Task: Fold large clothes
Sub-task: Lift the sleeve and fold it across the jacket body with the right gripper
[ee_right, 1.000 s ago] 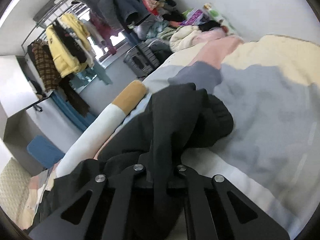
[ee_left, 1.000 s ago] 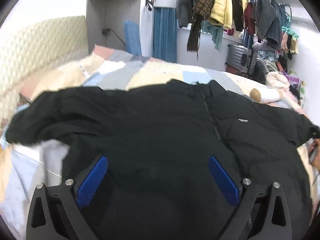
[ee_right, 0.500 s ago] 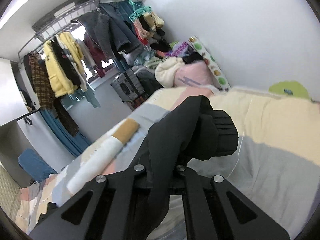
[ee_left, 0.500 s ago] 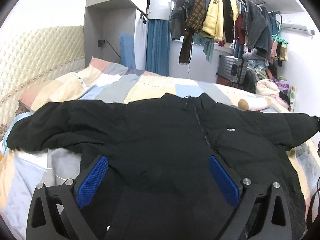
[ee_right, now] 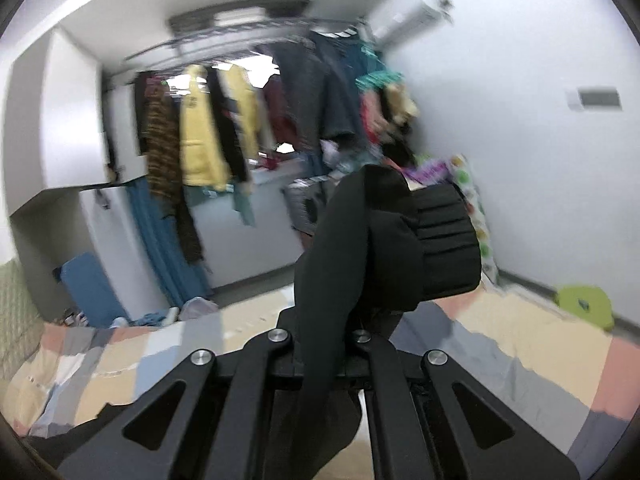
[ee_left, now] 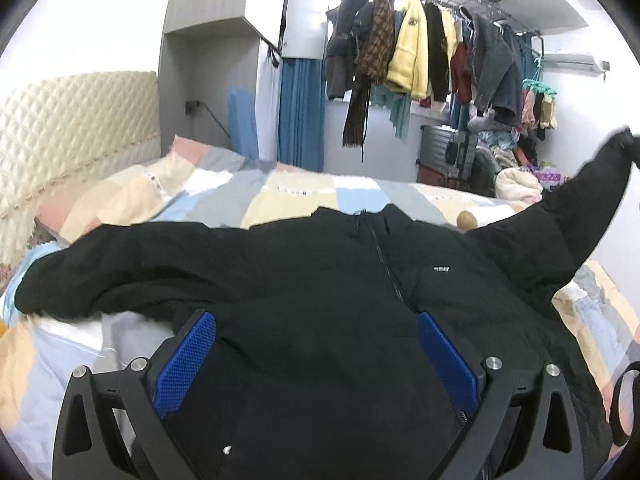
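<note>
A large black zip jacket (ee_left: 320, 280) lies front up on the patchwork bed (ee_left: 280, 196), collar toward the far side. My left gripper (ee_left: 316, 344) is open, blue pads (ee_left: 188, 352) wide apart, hovering over the jacket's lower front. My right gripper (ee_right: 320, 332) is shut on the jacket's right sleeve (ee_right: 384, 256) near the ribbed cuff (ee_right: 444, 240) and holds it high in the air. In the left wrist view that sleeve (ee_left: 580, 216) rises at the right. The left sleeve (ee_left: 80, 280) lies stretched out on the bed.
A quilted headboard (ee_left: 60, 128) stands at the left. A rack of hanging clothes (ee_left: 432, 60) and a suitcase (ee_left: 444, 152) are beyond the bed. A cylindrical pillow (ee_left: 480, 216) lies at the bed's far right. A green object (ee_right: 584, 304) sits by the wall.
My right gripper has lifted the right sleeve from the bed high into the air. My left gripper has risen a little and stayed open over the jacket.
</note>
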`<act>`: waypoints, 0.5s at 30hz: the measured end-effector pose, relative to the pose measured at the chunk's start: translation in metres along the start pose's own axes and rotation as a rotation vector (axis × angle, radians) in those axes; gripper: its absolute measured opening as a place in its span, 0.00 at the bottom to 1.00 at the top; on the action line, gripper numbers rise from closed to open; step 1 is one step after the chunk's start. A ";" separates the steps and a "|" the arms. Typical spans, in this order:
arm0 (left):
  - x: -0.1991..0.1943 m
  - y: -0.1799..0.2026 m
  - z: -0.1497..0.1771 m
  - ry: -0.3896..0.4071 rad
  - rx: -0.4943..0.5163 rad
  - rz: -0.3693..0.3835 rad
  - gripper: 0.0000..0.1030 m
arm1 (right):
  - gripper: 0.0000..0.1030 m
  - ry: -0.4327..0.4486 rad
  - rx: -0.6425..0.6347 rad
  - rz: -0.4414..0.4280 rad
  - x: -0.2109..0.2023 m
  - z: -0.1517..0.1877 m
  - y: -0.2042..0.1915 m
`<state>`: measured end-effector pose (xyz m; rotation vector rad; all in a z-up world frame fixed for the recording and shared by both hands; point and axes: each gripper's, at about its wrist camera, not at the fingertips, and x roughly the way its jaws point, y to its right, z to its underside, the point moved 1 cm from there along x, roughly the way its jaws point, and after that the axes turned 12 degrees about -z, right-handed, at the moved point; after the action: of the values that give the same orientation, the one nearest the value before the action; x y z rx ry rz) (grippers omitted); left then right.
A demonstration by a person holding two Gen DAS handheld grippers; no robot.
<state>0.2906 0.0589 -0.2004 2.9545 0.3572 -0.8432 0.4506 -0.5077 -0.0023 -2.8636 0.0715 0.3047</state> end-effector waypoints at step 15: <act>-0.024 -0.078 -0.022 0.145 -0.042 -0.085 0.99 | 0.04 -0.096 -0.384 -0.346 0.003 0.074 -0.263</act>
<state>0.2638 0.1322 -0.1680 2.9874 0.5038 -0.6212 0.4587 -0.2346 -0.0072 -3.1505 -0.5511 0.4217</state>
